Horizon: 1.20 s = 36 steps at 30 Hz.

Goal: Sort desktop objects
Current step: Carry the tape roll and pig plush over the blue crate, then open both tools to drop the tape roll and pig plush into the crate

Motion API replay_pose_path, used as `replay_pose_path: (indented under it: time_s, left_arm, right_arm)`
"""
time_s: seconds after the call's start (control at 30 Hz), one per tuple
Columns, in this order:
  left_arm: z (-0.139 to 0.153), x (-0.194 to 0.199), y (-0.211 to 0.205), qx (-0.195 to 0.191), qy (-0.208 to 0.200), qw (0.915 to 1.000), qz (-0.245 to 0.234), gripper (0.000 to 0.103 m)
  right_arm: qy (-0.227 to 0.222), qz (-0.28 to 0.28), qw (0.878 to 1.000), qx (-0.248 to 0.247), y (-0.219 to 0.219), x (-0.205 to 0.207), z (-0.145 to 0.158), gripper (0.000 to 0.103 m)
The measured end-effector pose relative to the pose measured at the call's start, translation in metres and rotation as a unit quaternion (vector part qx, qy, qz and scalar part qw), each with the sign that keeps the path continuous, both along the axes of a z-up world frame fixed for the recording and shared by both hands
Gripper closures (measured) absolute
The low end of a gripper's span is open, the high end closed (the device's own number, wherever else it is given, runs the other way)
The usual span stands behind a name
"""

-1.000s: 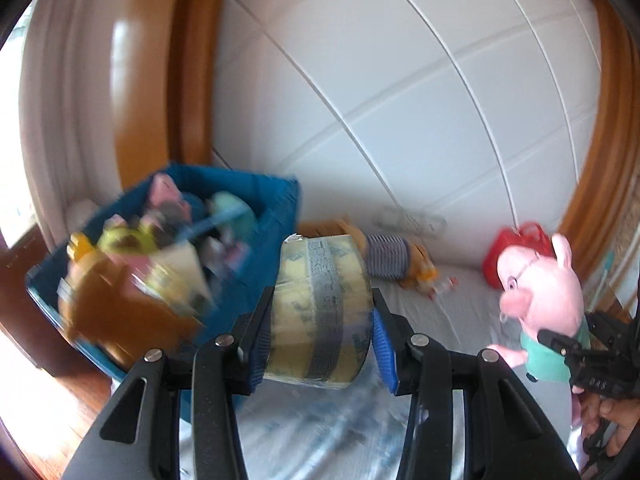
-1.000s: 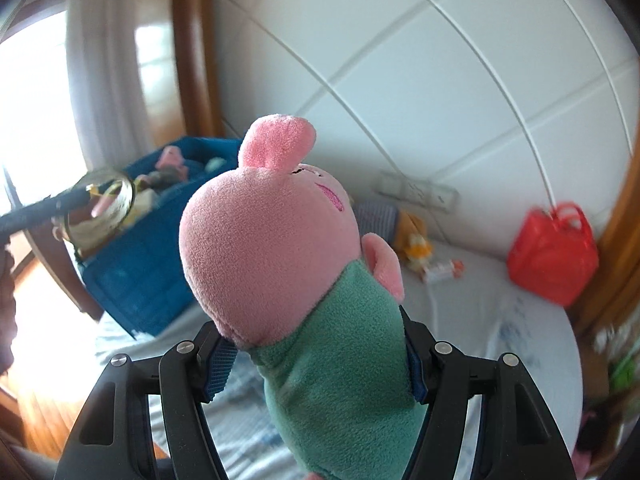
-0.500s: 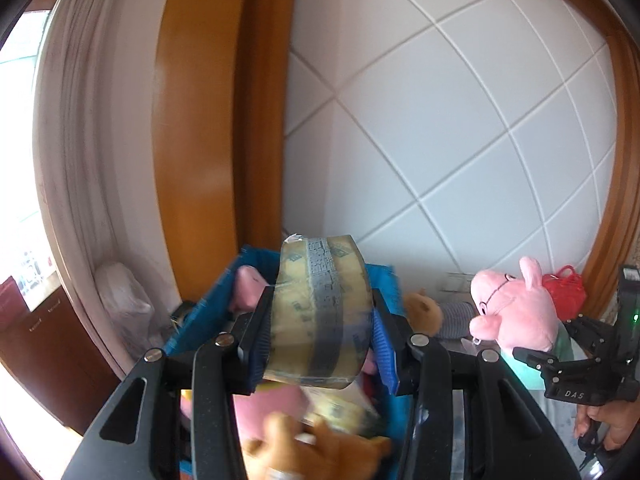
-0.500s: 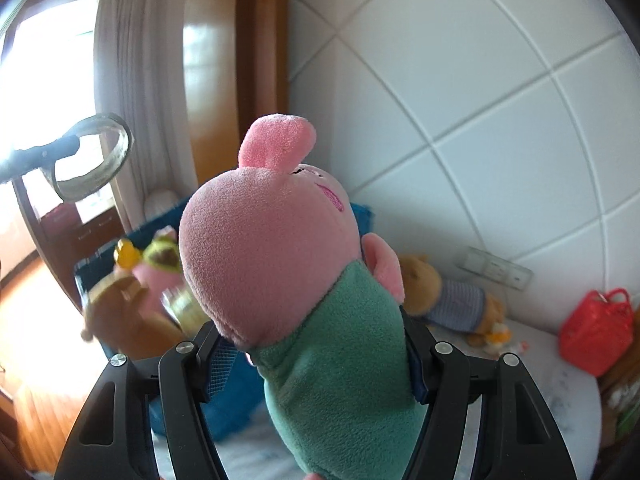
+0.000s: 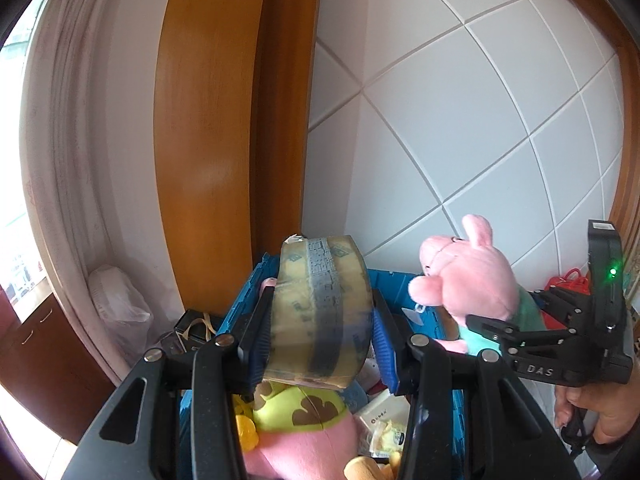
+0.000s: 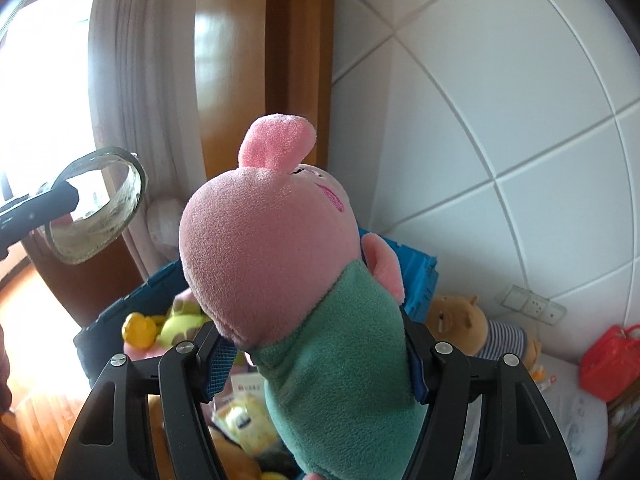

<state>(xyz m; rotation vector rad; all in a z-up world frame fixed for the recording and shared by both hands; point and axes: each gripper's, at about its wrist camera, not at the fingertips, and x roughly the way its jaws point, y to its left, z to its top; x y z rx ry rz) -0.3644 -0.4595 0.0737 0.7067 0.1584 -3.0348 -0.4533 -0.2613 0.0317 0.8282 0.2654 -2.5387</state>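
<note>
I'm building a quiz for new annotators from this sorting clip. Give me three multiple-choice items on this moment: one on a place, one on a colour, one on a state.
1. Where is the blue crate relative to the roll of tape?
A. Below and behind it
B. Above it
C. Out of sight

2. What colour is the pig plush's shirt?
A. Red
B. Green
C. Yellow

3. How is the right gripper?
A. Open and bare
B. Shut on the pig plush
C. Shut on the tape

Answers: 1 A, the crate's rim and toys show under and past the roll held in the left gripper. 2 B, the cloth below the pink head is green. 3 B, both pads press the plush's body.
</note>
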Motion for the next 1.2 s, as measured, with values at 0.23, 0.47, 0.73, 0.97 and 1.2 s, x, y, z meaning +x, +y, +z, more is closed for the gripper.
replay_pose_path:
  time_s: [0.23,0.47,0.73,0.97,1.2]
  left_arm:
    - [-0.007,-0.02,-0.016,0.011,0.002,0.9997,0.02,0.014]
    - [-0.031,-0.025,-0.024,0.007,-0.032,0.9993,0.02,0.0]
    - [-0.057,-0.01,-0.009,0.015,-0.046,0.9988,0.005,0.0]
    - [-0.076,-0.001,0.074,0.015,-0.06,0.9968,-0.051,0.0]
    - [-0.095,0.006,0.189,0.013,-0.085,0.9928,-0.083,0.0]
  right_arm:
    - [-0.003,-0.008,1.0,-0.01,-0.008,-0.019,0.0,0.025]
    - [-0.007,-0.019,1.0,-0.024,0.005,-0.025,-0.013,0.0]
    - [0.0,-0.027,0.998,-0.048,0.054,0.017,-0.019,0.0]
    - [0.001,-0.043,0.998,-0.048,0.123,0.068,-0.033,0.0]
    - [-0.025,-0.072,0.996,-0.044,0.235,0.102,-0.069,0.0]
